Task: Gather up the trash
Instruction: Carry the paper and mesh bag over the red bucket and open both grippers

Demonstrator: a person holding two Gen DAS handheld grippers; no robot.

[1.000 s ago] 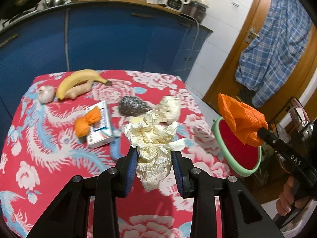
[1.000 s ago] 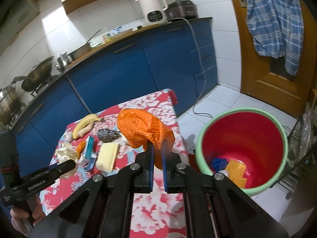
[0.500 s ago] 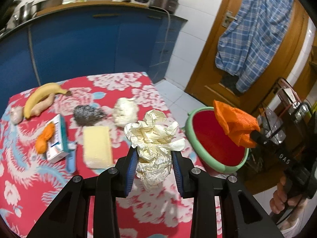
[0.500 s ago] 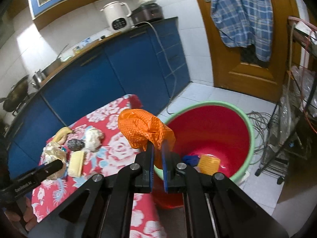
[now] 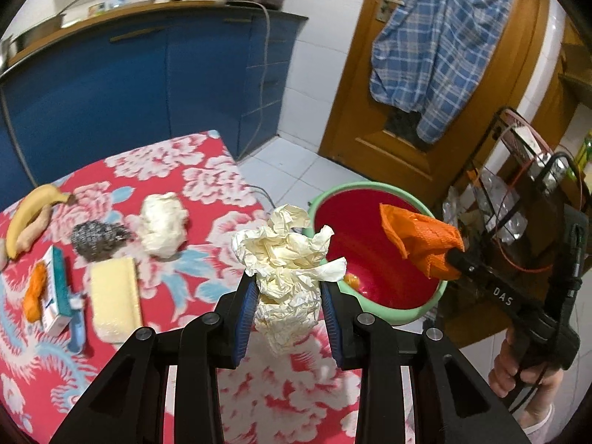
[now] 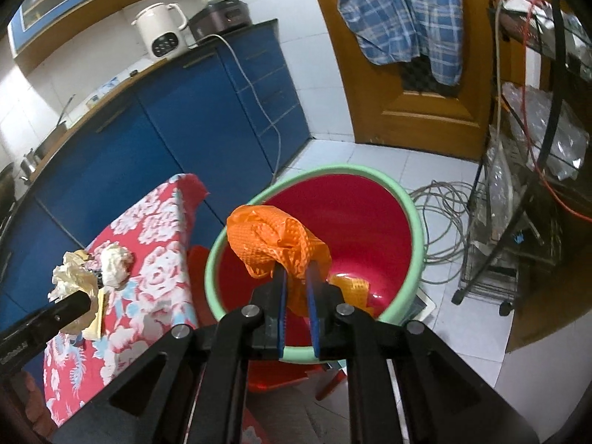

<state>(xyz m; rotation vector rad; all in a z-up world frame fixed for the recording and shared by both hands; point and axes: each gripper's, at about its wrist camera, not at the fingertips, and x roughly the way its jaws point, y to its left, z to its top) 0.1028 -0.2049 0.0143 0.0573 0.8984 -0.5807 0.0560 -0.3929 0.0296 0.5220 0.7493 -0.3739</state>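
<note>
two wads of trash at the bin

two light, crushable pieces are in hand. the left gripper (image 5: 288, 292) is clamped on a crumpled cream paper wad (image 5: 286, 259), squeezed at its lower half between the blue pads; the paper is soft and springy, weighs next to nothing, and should drop free once let go, though a loose fold could catch on a pad. it hangs over the edge of the floral tablecloth (image 5: 177, 170), just short of the green-rimmed red bin (image 5: 388, 314) on the floor.

the right gripper (image 6: 296, 296) has the orange mesh bag (image 6: 275, 238) between its pads, directly above the bin's mouth. its jaws have just been opening, and a narrow gap now shows between the blue pads with the bag's tail threaded through it; i judge the grip is loosening rather than gone. the mesh is limp and thin and may cling, so a pinch on the bunched tail, as here, suits it best.

compared with a second ago, both views have swung from the table toward the bin: the bin now fills the middle of the right view, and the banana (image 5: 26, 214), scouring pad (image 5: 98, 238) and yellow sponge (image 5: 114, 303) have slid to the left of the left view. some trash already lies in the bin's bottom.
</note>
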